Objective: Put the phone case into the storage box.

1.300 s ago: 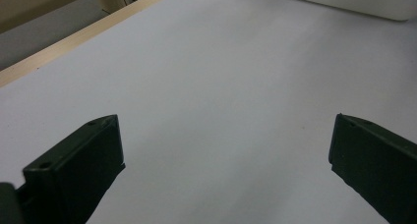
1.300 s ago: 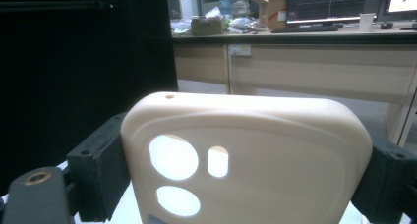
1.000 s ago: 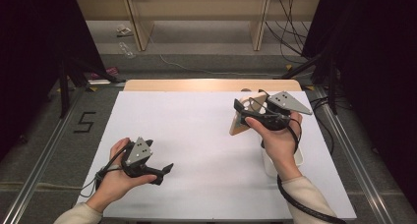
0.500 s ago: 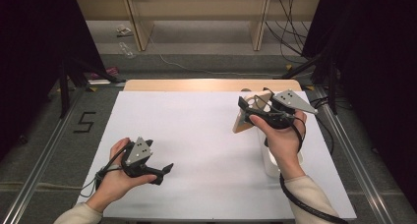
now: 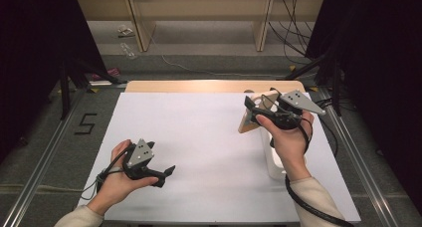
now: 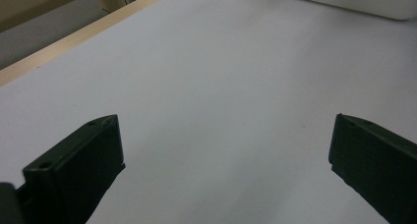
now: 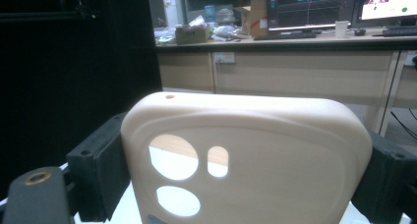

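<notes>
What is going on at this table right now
A person holds a two-jaw gripper in each hand over a white table. The right gripper is clamped across the sides of a cream, soft-looking phone case with camera cutouts, lifted above the table's right side. A white object lies beneath that hand. The left gripper rests low near the front left, jaws open and empty.
</notes>
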A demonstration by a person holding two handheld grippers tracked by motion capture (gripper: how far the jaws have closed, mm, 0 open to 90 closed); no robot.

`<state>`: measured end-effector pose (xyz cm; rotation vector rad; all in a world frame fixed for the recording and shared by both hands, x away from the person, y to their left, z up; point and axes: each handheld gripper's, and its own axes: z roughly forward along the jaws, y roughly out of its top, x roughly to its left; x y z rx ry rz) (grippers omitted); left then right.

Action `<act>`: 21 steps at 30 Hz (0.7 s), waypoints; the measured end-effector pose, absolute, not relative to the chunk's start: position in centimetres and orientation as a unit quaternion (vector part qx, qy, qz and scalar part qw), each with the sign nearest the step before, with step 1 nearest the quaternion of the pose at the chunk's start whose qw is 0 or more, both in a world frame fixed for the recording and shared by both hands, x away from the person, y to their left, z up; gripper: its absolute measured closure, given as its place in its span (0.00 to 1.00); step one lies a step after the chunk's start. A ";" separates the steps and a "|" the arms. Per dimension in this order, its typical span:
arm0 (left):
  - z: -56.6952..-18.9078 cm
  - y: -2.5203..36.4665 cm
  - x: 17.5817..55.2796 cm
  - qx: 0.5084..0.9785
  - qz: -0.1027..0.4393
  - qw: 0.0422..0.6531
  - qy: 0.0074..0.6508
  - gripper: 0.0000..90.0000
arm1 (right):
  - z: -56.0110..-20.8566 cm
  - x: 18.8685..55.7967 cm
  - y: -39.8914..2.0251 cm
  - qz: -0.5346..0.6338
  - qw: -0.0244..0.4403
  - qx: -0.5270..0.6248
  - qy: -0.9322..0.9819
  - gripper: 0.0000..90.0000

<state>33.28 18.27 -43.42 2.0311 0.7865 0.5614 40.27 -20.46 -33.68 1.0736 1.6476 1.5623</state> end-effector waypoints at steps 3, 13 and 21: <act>-43.4 18.3 33.3 0.815 0.226 0.431 0.315 0.00 | -33.6 40.3 -20.6 0.592 0.311 0.408 0.621 0.14; -43.4 18.3 33.2 0.815 0.226 0.430 0.314 0.00 | -33.5 40.3 -21.1 0.592 0.314 0.412 0.617 0.14; -43.5 18.4 33.1 0.816 0.225 0.430 0.315 0.00 | -33.3 40.4 -21.6 0.593 0.319 0.416 0.611 0.14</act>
